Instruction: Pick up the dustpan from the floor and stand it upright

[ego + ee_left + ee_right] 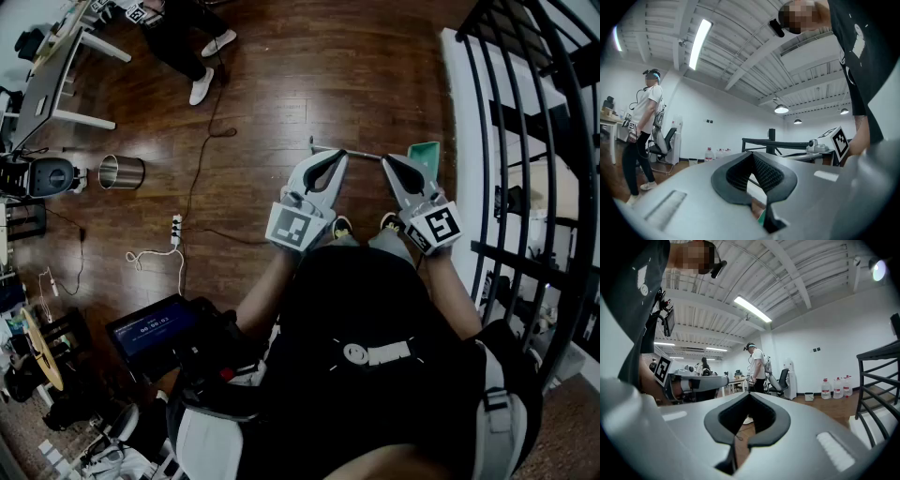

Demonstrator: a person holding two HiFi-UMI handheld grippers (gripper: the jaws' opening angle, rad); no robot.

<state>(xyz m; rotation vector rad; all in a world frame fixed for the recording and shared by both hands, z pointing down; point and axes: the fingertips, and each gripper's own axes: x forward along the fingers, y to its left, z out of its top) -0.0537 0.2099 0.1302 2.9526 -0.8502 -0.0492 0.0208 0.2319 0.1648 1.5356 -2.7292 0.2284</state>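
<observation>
The green plastic dustpan lies flat on the dark wooden floor, its pan close beside the black metal railing and its thin metal handle pointing away from the railing. The grey right gripper, nearer the railing, and the grey left gripper, farther from it, are both held level with their jaws pressed together on nothing. This looks like the approach before the pick. The next move probably calls for lowering one gripper, spreading its jaws and closing on the handle, then tipping the pan upright.
</observation>
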